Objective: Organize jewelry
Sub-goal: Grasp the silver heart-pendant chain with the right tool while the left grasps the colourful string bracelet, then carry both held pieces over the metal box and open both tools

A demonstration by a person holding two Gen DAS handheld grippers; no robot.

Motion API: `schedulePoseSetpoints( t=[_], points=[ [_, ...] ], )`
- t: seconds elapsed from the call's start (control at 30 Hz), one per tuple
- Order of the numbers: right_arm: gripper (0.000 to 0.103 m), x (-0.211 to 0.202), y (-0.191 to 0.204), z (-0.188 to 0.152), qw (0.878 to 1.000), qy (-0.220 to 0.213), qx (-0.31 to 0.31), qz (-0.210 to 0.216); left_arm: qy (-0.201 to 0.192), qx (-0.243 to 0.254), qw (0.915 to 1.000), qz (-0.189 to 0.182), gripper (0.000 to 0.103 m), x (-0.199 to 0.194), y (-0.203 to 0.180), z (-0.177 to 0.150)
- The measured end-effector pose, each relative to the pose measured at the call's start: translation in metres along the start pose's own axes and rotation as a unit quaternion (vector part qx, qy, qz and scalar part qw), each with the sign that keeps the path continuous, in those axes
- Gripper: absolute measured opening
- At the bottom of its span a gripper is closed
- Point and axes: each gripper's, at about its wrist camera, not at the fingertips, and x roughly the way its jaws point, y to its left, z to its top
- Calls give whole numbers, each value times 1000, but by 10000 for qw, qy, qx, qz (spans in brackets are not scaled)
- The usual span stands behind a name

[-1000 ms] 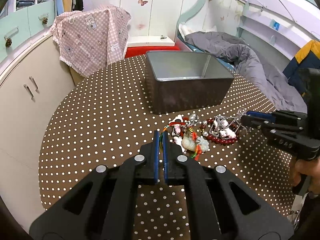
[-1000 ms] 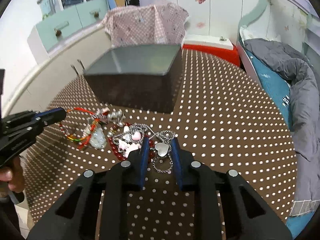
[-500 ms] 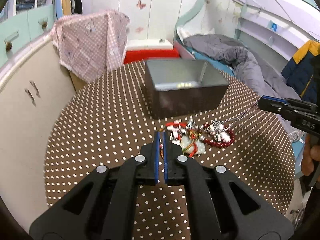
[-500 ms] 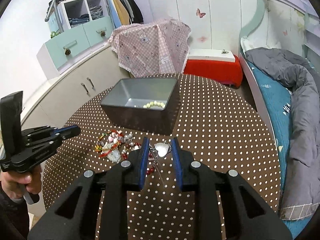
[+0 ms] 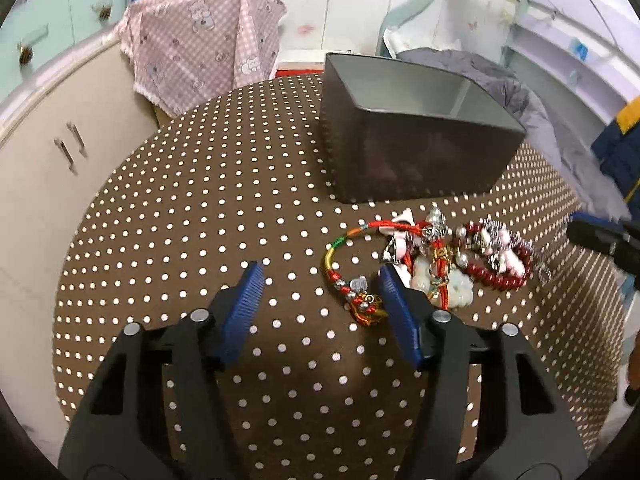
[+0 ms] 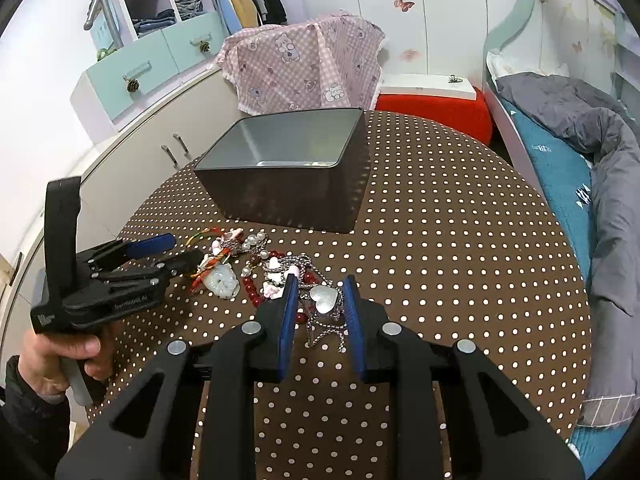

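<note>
A pile of jewelry (image 5: 436, 256) lies on the brown dotted table (image 5: 200, 216) in front of a dark metal box (image 5: 408, 136). My left gripper (image 5: 320, 280) is open just above the table, with the red and rainbow cord bracelet (image 5: 352, 264) between its pads (image 5: 400, 312). In the right wrist view my right gripper (image 6: 320, 290) is partly open around a silver chain with a heart pendant (image 6: 324, 298), which hangs loose between the pads. The box (image 6: 288, 172) holds a few pale beads (image 6: 316, 164).
A pink checked cloth (image 6: 304, 68) hangs over furniture behind the table. A cabinet (image 5: 48, 168) stands at the left and a bed with grey bedding (image 6: 592, 152) at the right. A red stool (image 6: 436, 108) is behind the box.
My left gripper opened and moved down and forward around the cord bracelet. My right gripper came back down over the pile with the heart chain and its jaws widened.
</note>
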Motion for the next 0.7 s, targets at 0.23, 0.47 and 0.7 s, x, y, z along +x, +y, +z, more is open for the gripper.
schedulePoseSetpoints(
  t=[0.23,0.47,0.7],
  points=[
    [21,-7,0,2,9999,-117,30,55,-25,417,9985,-359,9,-6,-14,0],
    [21,-41,5,21,9984,-542,-100,153,-542,296,9965,-557,8,-47,-6,18],
    [21,-75,13,49,9944,-983,-308,248,-957,407,9923,-674,6,-88,-10,38]
  ],
)
